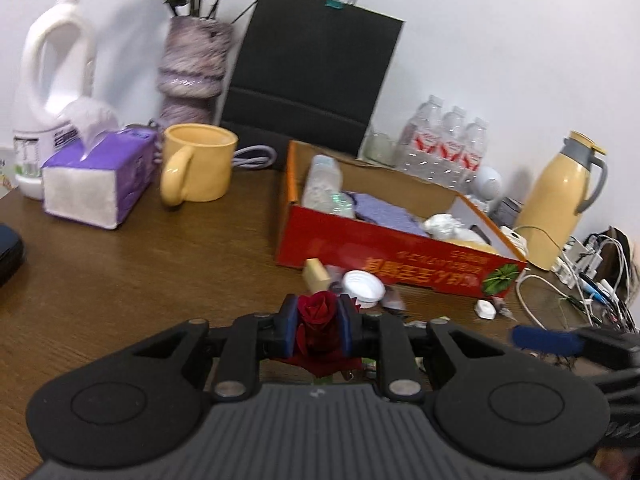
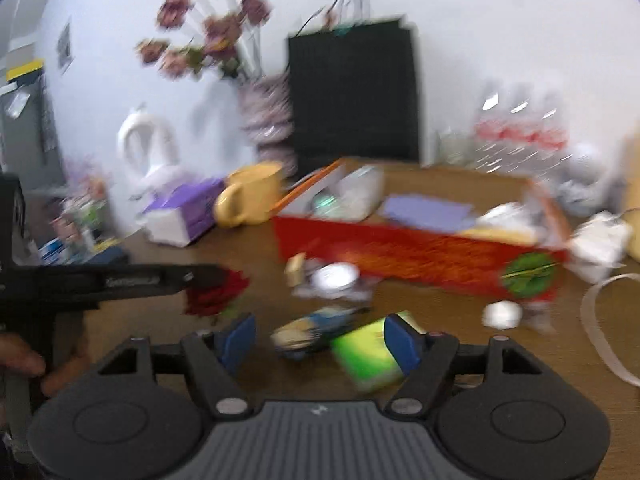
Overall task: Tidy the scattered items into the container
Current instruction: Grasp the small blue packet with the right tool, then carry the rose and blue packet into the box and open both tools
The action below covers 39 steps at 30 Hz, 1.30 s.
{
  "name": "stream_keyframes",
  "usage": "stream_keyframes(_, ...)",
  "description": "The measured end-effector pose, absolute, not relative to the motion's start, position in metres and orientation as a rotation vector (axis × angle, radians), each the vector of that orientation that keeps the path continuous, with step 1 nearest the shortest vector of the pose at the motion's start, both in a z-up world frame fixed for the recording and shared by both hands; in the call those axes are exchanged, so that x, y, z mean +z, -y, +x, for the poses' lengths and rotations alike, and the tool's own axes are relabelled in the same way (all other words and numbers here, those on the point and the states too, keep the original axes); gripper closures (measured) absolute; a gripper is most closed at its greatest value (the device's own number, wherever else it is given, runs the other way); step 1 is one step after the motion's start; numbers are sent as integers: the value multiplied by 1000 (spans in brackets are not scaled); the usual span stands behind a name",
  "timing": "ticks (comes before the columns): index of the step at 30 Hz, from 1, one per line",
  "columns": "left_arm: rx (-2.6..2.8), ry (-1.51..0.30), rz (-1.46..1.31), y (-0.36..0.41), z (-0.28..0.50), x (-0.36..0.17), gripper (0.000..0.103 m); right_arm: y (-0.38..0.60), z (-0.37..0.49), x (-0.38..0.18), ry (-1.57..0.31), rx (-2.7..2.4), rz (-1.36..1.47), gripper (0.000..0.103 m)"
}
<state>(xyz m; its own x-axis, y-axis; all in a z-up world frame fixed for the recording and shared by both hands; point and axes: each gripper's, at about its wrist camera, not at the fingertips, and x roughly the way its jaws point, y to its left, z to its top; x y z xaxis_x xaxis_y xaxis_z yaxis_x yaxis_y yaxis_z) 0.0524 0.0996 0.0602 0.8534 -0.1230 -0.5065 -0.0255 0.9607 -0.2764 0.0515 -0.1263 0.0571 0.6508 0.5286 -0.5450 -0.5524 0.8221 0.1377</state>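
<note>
The left gripper point(image 1: 318, 322) has its blue fingers point(image 1: 289, 330) pinched tight on a dark red rose point(image 1: 318, 312), the bloom sticking up between the pads, and it hangs low over the brown table point(image 1: 140, 264) just short of the red cardboard box point(image 1: 384, 256). The box already holds a clear plastic bottle point(image 1: 324, 184), a folded lilac cloth point(image 1: 380, 210) and some crumpled white paper point(image 1: 444, 226). Loose bits lie against its front wall: a small tan block point(image 1: 316, 274), a white lid point(image 1: 362, 285) and a little white piece point(image 1: 486, 309) further along. The right gripper point(image 2: 320, 338) is blurred, but its fingers point(image 2: 240, 338) stand wide apart with nothing clamped; between and just beyond them on the table sit a small blue and yellow toy point(image 2: 316, 328) and a green packet point(image 2: 368, 350), the packet right beside the right-hand pad, though I can't tell whether it touches. From that side the left gripper shows as a dark bar with the rose at its tip. Behind stand a yellow mug point(image 1: 198, 162), a purple tissue pack point(image 1: 98, 178) and a black paper bag point(image 1: 308, 72).
</note>
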Motion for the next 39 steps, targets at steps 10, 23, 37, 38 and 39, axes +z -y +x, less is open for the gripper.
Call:
stream_keyframes(10,-7,-534,-269,-119,49,62,82,75,99,13,-710,549,-136,83)
stream_keyframes(23,-119,-477,-187,-59,17,87,82,156,37,79,-518,463,-82,96)
stream_keyframes(37,-196,-405,-106,-18,58,120,82,232,47,103,-467,382,74,96)
stream_keyframes(38,-188,-405,-95,-19,73,127,82,232,59,106,-466,384,87,96)
stream_keyframes(39,-186,-408,-81,-20,90,135,82,231,75,111,-463,386,98,96)
